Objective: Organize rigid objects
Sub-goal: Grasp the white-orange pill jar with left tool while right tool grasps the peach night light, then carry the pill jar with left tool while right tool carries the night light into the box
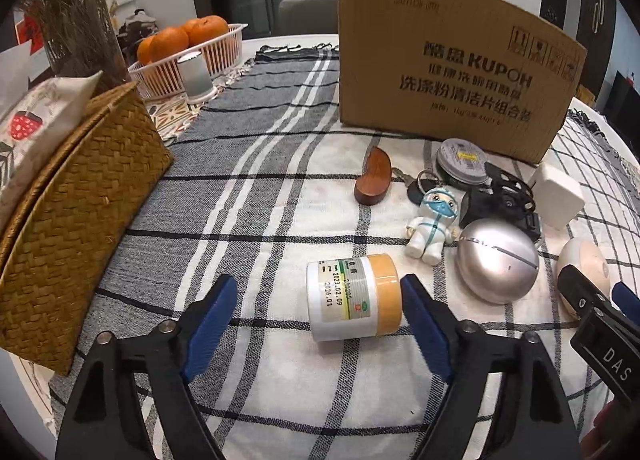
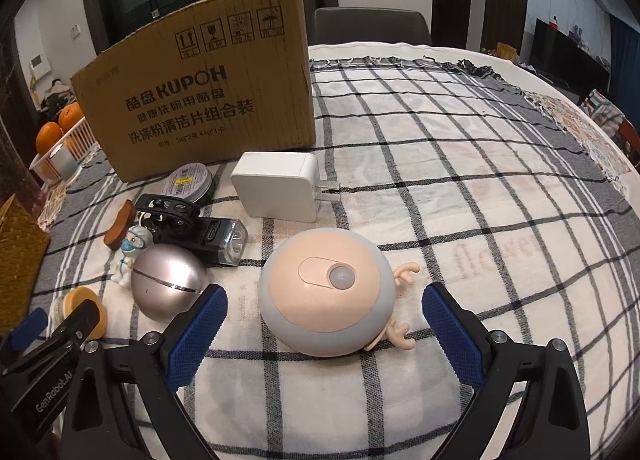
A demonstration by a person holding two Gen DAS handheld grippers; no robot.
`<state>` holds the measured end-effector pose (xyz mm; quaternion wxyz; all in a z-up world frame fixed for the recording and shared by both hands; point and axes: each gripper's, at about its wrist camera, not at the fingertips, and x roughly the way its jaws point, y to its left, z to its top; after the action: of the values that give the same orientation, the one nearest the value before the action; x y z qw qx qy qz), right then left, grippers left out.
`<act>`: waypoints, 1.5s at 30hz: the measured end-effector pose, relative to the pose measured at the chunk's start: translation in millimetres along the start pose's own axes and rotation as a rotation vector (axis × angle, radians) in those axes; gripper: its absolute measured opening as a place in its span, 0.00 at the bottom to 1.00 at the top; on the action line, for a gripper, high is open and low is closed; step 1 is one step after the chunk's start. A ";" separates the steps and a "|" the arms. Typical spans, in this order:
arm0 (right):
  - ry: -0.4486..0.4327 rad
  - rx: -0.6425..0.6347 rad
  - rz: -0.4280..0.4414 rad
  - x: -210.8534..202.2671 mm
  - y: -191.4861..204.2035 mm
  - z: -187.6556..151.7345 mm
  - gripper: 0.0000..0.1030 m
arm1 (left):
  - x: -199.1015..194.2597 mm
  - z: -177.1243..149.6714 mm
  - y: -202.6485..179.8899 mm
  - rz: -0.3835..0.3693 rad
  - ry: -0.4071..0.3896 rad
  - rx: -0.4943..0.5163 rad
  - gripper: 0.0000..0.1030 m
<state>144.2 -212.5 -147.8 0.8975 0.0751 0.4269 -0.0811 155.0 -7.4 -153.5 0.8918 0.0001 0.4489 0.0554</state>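
A checked grey-and-white tablecloth point(image 1: 280, 148) covers the table in the left wrist view, with dark glass doors and a chair back behind. The left gripper point(image 1: 316, 300) is spread wide, its blue pads either side of a white jar with a yellow lid point(image 1: 354, 298) lying on its side, neither pad clearly touching it. Just right of the jar sit a silver egg-shaped object point(image 1: 498, 262) and a small masked figurine keychain point(image 1: 432, 226); farther off lie a curved wooden piece point(image 1: 374, 176), a round tin point(image 1: 462, 160), a black flashlight with clip point(image 1: 500, 196) and a white charger point(image 1: 558, 194). A cardboard box point(image 1: 452, 60) stands upright behind them. At far left a woven basket point(image 1: 76, 212) holds a strawberry-print cloth, and a white plastic basket point(image 1: 212, 56) holds oranges point(image 1: 188, 36), with a small cylinder point(image 1: 194, 74) standing in front of it. The right gripper point(image 1: 600, 312) shows at the right edge.

In the right wrist view the same cloth point(image 2: 460, 164) runs to the fringed far edge, a dark television on the right. The right gripper point(image 2: 324, 326) is spread, bracketing a round peach-and-grey night light with antlers point(image 2: 324, 296), pads apart from it. Left lie the silver egg point(image 2: 170, 286), flashlight point(image 2: 212, 238), figurine point(image 2: 130, 254), wooden piece point(image 2: 120, 224), tin point(image 2: 188, 182) and jar point(image 2: 78, 306); the charger point(image 2: 280, 188) lies beyond, the box point(image 2: 200, 100) behind.
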 end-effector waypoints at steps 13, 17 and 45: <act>0.014 0.002 -0.025 14.8 -1.9 0.8 0.80 | 10.9 -0.7 -5.6 -0.055 0.030 0.039 0.40; -0.002 -0.024 -0.017 10.2 1.4 -0.3 0.73 | 7.8 -1.1 -6.2 -0.062 0.024 0.050 0.39; -0.151 -0.069 0.055 -79.9 15.6 4.7 0.73 | -79.5 17.3 3.6 -0.236 -0.174 0.111 0.39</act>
<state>101.3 -191.7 -81.7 0.9311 0.0493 0.3583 -0.0471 121.5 -10.8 -79.4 0.9263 0.0014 0.3693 -0.0751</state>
